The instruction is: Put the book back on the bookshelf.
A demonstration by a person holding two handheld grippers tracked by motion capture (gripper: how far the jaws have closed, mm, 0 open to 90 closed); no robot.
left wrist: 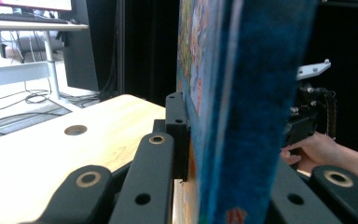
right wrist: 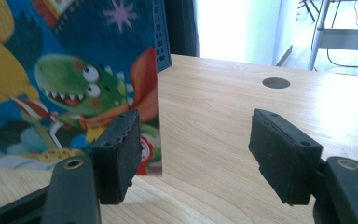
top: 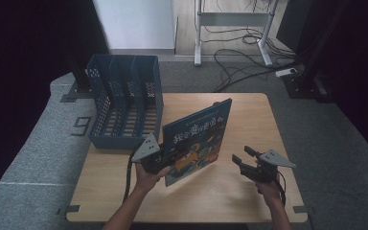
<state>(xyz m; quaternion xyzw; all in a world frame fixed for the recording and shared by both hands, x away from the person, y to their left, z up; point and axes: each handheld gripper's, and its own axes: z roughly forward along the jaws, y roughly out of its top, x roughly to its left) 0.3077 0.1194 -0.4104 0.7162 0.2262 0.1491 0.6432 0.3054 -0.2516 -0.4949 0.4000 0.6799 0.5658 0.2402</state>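
A blue picture book (top: 199,136) with a cartoon dinosaur cover stands upright and tilted over the middle of the wooden table (top: 249,110). My left gripper (top: 168,154) is shut on the book's left edge. In the left gripper view the book's spine (left wrist: 242,116) sits between the jaws, and one pad (left wrist: 177,126) presses on the cover. My right gripper (top: 241,154) hovers to the right of the book, open, with nothing between its jaws. In the right gripper view (right wrist: 196,144) the book's cover (right wrist: 65,79) is just beyond the left fingertip (right wrist: 119,144).
A blue perforated file rack (top: 124,100) with several slots stands at the table's far left, its corner (right wrist: 161,37) behind the book. The table has a round cable hole (right wrist: 276,83). Cables and a desk frame (top: 232,19) lie on the floor beyond.
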